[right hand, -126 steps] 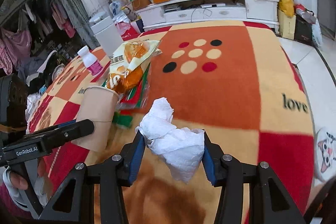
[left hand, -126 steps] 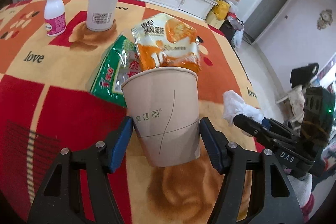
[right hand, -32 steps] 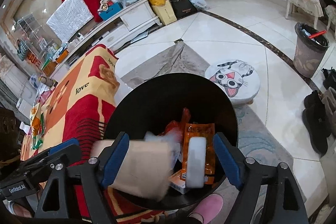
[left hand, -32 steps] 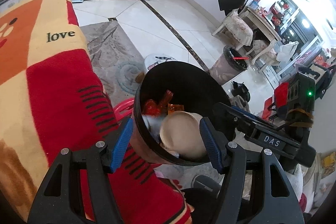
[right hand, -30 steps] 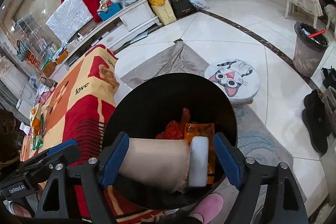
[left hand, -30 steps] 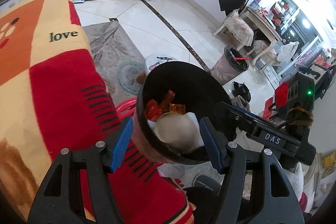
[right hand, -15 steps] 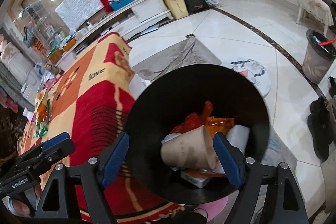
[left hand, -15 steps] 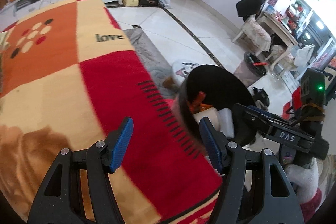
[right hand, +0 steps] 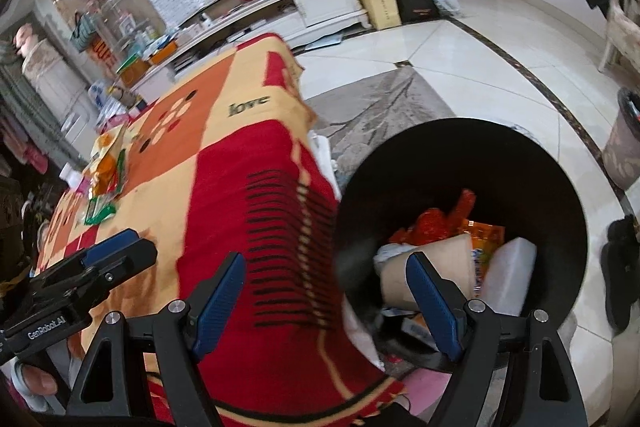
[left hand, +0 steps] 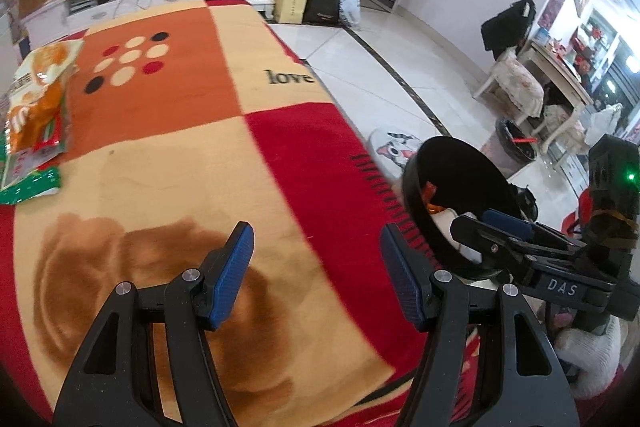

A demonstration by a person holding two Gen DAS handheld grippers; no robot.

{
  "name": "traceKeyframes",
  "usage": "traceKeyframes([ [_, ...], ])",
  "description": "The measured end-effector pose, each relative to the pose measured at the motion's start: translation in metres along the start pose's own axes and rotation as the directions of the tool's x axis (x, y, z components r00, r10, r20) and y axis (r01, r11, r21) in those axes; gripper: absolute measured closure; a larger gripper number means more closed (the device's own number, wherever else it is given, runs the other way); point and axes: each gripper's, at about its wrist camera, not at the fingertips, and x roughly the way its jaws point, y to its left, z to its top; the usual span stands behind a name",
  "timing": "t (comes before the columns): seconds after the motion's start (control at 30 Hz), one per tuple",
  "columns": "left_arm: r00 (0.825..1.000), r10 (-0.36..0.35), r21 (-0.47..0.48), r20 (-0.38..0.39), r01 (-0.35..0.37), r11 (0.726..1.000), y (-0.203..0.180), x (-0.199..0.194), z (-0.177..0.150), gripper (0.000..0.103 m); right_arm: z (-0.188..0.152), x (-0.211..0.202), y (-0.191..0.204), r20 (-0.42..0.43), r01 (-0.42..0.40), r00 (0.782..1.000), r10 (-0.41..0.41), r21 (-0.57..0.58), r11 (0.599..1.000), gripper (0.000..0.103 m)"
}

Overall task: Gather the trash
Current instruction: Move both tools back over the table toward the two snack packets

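Blanketed table (left hand: pixel 168 187) under both spread, empty grippers; only right view shows binned paper cup (right hand: pixel 436 263).

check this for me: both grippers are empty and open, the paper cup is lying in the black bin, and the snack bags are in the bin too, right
Not quite. The snack bags are on the blanket, as the left wrist view shows. The rest holds: the left gripper and right gripper are empty and open, and the paper cup lies in the black bin.
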Motion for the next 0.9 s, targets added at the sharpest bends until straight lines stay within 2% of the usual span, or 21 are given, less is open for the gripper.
traceKeyframes([
  [0.23,0.999,0.036,-0.037,0.015,-0.036,0.999,0.026,-0.012,-0.005,0.039,0.000,0.009,0.037,-0.022,-0.035,0.999,0.033,-0.067,0.997,0.023],
  [0.47,0.997,0.070,-0.111,0.022,-0.068,0.992,0.068,-0.031,-0.012,0.039,-0.001,0.028,0.077,-0.059,-0.080,0.996,0.073,-0.129,0.988,0.023],
  [0.7,0.992,0.122,-0.236,0.033,-0.111,0.965,0.132,-0.052,-0.015,0.038,0.006,0.053,0.124,-0.102,-0.141,0.987,0.123,-0.187,0.972,0.023],
  [0.9,0.982,0.183,-0.316,0.056,-0.157,0.936,0.179,-0.075,-0.019,0.038,0.032,0.076,0.184,-0.121,-0.231,0.971,0.207,-0.240,0.943,0.023],
])
